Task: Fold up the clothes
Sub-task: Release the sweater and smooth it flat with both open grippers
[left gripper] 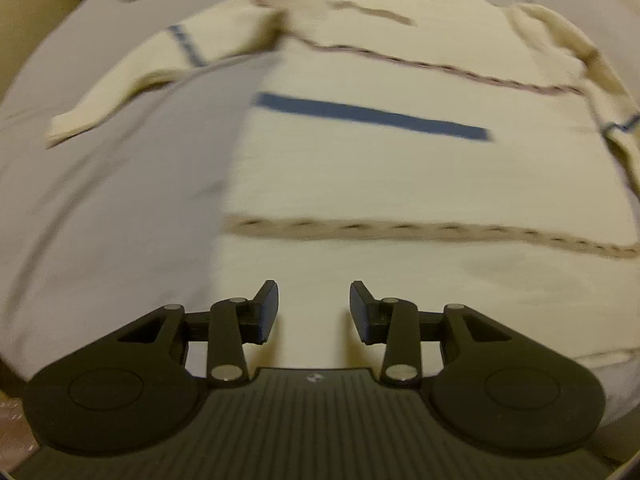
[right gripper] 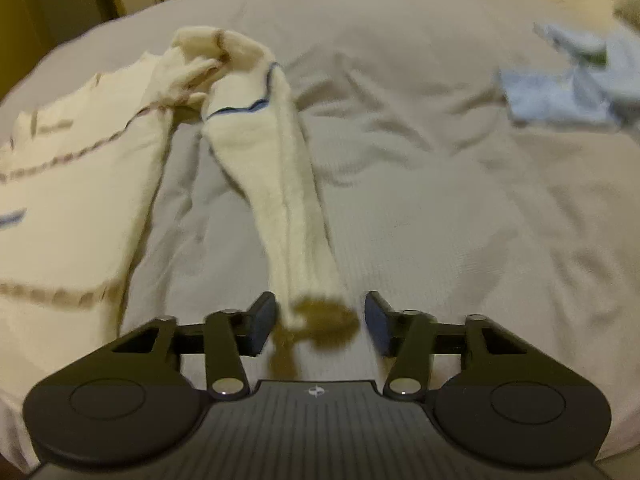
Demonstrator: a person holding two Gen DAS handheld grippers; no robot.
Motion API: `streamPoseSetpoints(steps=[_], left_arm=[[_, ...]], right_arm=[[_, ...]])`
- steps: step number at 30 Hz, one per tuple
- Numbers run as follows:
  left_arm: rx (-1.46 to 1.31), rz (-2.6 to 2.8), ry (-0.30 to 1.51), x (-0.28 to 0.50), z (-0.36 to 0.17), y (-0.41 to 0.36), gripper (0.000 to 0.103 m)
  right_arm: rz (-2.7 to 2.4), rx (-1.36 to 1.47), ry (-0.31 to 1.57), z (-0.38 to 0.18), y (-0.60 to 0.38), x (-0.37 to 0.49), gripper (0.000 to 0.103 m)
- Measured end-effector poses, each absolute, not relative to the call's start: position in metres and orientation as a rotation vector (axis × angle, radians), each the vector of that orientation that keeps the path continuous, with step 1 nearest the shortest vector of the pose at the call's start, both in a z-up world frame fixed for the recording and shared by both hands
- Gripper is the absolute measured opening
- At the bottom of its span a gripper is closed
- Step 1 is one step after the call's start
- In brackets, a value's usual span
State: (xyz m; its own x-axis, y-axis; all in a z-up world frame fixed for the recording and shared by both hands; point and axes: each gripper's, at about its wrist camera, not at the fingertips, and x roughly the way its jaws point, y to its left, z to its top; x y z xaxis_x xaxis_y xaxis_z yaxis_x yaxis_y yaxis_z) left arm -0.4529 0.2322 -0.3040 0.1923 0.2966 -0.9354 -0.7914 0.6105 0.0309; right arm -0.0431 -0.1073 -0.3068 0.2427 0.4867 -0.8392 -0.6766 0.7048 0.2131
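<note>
Left black two-finger gripper (left gripper: 314, 312): jaws apart, nothing between them, hovering over the lower hem area of a cream knit sweater with a blue bar and brown dashed stripes (left gripper: 400, 168). Small round logo mark on the ribbed gripper body in both views, too small to read. No legible writing anywhere.

The sweater lies flat, front spread, on a pale grey wrinkled bed sheet (left gripper: 120, 200). Brown dashed stripe runs across just beyond the fingers; blue bar further up mid-chest; thin brown-red stripe across the upper chest. One sleeve stretches out to the left toward the sheet's left edge, with a blue band partway along it. Collar area bunched at the far end. The other sleeve goes off at the right edge of the left wrist view. That view is motion-blurred.

Right black two-finger gripper (right gripper: 320, 320): jaws wide apart, cuff end of the sweater's long cream sleeve (right gripper: 276, 200) sits between the fingers; not pinched, gaps visible both sides. Cuff opening looks dark. The sleeve runs straight away from the gripper to the shoulder, thin blue line across it near the top. Sweater body lies to the left of the sleeve, with sheet showing between them.

Light blue crumpled garment (right gripper: 568, 88) near the far right edge of the sheet, well apart from the sweater, blurred.
</note>
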Motion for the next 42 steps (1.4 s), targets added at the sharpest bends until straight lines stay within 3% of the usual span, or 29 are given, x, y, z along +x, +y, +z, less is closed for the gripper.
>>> streamPoseSetpoints(steps=[9, 13, 17, 20, 22, 23, 24, 26, 33, 42], left_arm=[[-0.514, 0.744, 1.171, -0.441, -0.307, 0.223, 0.035], [-0.526, 0.720, 1.180, -0.439, -0.307, 0.223, 0.035], [-0.517, 0.700, 1.180, -0.431, -0.313, 0.219, 0.035], [-0.521, 0.713, 1.182, -0.434, -0.312, 0.220, 0.037], [-0.526, 0.740, 1.170, -0.442, -0.307, 0.225, 0.044], [-0.537, 0.764, 1.156, -0.449, -0.302, 0.231, 0.048], [-0.554, 0.794, 1.138, -0.458, -0.297, 0.238, 0.049], [-0.604, 0.856, 1.102, -0.476, -0.291, 0.256, 0.049], [-0.902, 1.094, 0.883, -0.548, -0.294, 0.353, 0.050], [-1.178, 1.227, 0.593, -0.638, -0.316, 0.490, 0.045]], right_arm=[[0.703, 0.291, 1.080, -0.231, -0.185, 0.097, 0.007], [0.606, 0.203, 1.132, -0.222, -0.181, 0.158, 0.007], [0.388, -0.063, 1.203, -0.270, -0.160, 0.174, 0.008], [0.188, -0.237, 1.181, -0.299, -0.153, 0.162, 0.021], [0.126, -0.222, 1.100, -0.292, -0.151, 0.138, 0.030], [0.122, -0.198, 1.061, -0.286, -0.148, 0.124, 0.054], [0.144, -0.168, 1.028, -0.280, -0.143, 0.108, 0.071], [0.263, -0.139, 1.015, -0.275, -0.123, 0.072, 0.071], [0.605, -0.047, 1.259, -0.305, -0.013, -0.047, 0.071], [0.661, 0.069, 1.279, -0.310, 0.093, -0.139, 0.071]])
